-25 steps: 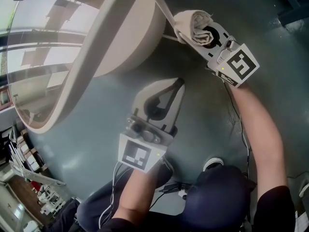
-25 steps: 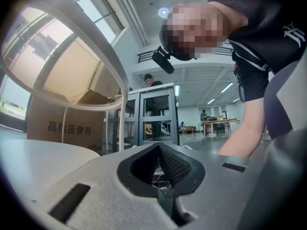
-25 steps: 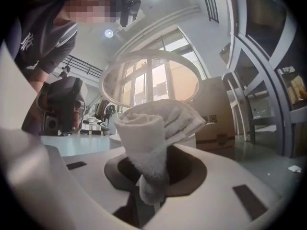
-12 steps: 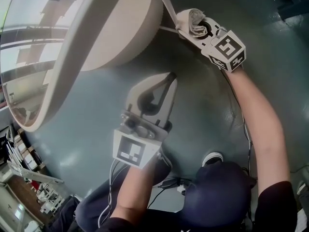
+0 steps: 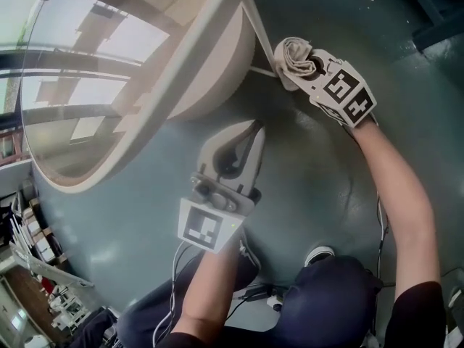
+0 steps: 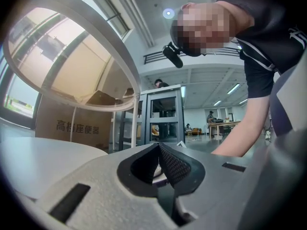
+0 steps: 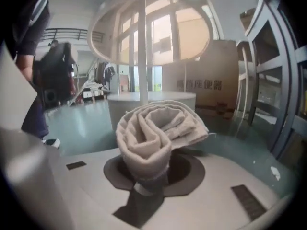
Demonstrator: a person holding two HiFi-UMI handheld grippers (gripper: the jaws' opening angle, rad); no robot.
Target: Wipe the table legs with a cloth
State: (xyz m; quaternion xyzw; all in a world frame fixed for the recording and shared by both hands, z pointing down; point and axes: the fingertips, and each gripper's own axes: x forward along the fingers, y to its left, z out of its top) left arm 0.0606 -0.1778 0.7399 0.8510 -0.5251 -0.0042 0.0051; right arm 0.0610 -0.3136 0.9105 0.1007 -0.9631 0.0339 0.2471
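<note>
Mostly, a grey-green floor (image 5: pixel 312 180) fills the head view, seen steeply from above. At upper left stands a round glass worktop (image 5: pixel 167 85) with a pale rim, over a white drum-shaped base (image 5: pixel 217 64). A thin pale leg (image 5: pixel 259 35) slants down from under the worktop toward the floor. The left tool (image 5: pixel 254 133) hangs over bare floor in the middle of the view, well apart from the leg, its jaws clenched together on nothing. The right tool (image 5: pixel 308 67), at upper right, grips a rolled beige cloth (image 5: pixel 293 56) that bulges out past its tips. The cloth sits just beside the lower part of the leg, on its right; whether they touch is unclear. The right hand is far nearer, and wiping would likely mean sliding the cloth along the leg's slanted length.
</note>
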